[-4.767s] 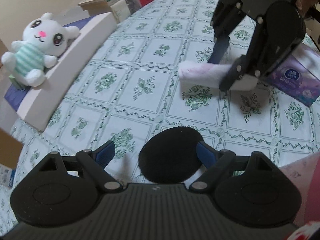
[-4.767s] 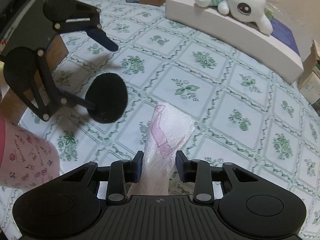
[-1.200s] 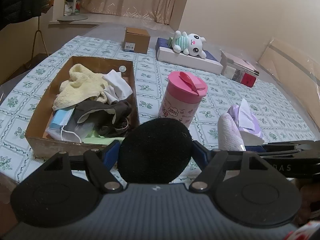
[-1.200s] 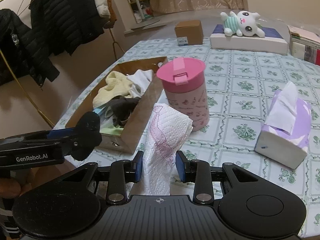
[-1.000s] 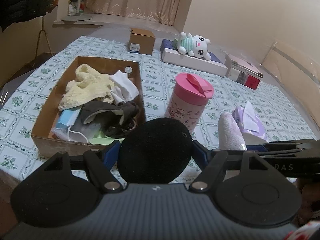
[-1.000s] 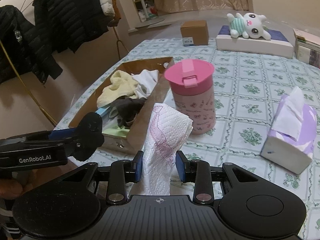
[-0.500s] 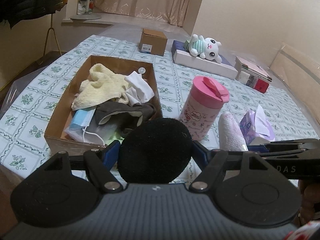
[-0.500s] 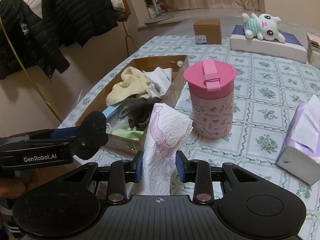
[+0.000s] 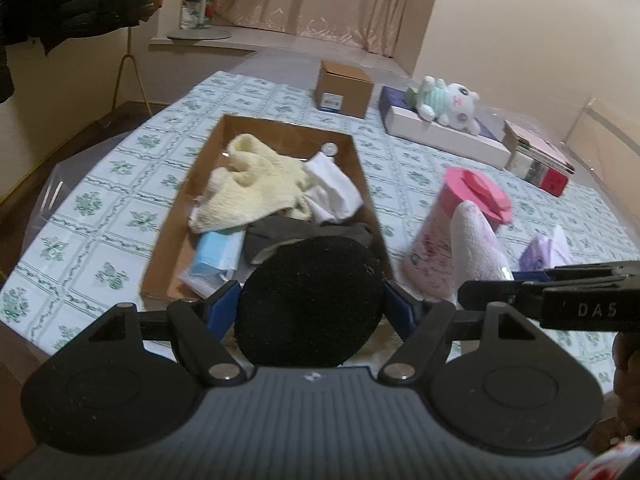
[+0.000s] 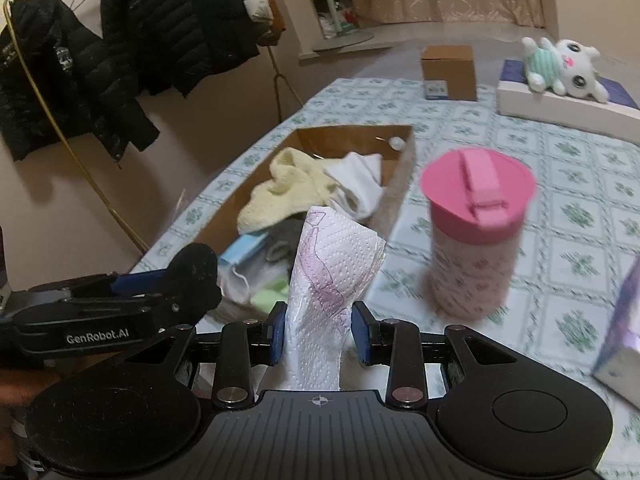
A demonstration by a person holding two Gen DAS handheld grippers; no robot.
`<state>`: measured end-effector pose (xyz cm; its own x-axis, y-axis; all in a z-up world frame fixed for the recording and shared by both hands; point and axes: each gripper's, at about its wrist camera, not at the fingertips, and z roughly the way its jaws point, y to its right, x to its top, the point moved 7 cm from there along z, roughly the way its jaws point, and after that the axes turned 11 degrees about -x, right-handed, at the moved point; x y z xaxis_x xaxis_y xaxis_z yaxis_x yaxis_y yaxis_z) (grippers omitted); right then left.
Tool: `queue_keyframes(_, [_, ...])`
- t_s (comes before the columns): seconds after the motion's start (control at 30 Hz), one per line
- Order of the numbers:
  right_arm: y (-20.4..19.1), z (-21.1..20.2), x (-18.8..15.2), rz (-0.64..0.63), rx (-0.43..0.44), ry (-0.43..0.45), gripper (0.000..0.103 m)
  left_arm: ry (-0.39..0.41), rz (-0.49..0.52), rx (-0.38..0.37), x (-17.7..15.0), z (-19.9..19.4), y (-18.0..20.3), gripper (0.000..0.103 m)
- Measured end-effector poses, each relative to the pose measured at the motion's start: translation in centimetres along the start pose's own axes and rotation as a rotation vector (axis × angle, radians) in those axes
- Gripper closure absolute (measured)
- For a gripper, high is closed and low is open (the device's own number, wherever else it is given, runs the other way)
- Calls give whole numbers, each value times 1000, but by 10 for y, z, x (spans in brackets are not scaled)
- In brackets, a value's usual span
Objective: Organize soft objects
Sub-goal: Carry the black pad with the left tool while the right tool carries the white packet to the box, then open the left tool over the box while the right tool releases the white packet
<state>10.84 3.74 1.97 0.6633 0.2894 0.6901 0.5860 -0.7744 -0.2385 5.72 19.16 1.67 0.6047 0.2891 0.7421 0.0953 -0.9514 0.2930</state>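
Note:
My left gripper (image 9: 310, 310) is shut on a round black pad (image 9: 310, 300) and hovers near the front end of the cardboard box (image 9: 172, 216). The box holds a cream towel (image 9: 256, 188), a white cloth (image 9: 332, 190), a dark cloth and a blue face mask (image 9: 216, 254). My right gripper (image 10: 318, 334) is shut on a folded white paper towel with pink print (image 10: 332, 276); it sits to the right of the left gripper (image 10: 192, 276), short of the box (image 10: 400, 176).
A pink lidded cup (image 10: 476, 236) stands right of the box. A purple tissue pack (image 9: 544, 250) lies further right. A plush bunny (image 10: 560, 64) rests on a white box at the back, beside a small carton (image 10: 450, 72) and books (image 9: 536, 160). Jackets hang at left.
Both grippers have swung from the far side of the table round to the box and moved closer to it. Each keeps its hold on its object.

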Motion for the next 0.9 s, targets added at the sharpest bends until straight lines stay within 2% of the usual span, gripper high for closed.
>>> queue_keyframes(0.5, [-32,68,46,-56,35,3,68,-3,-8,50,29,25,-53,29])
queue_keyframes(0.73, [-43,108,41,-108,26,-51,68,-31,-15,44,30,47,-66,29])
queue_keyframes(0.9, [-47,137,31,-192,1,-85,68,-70,-15,32,29,66,-75,29])
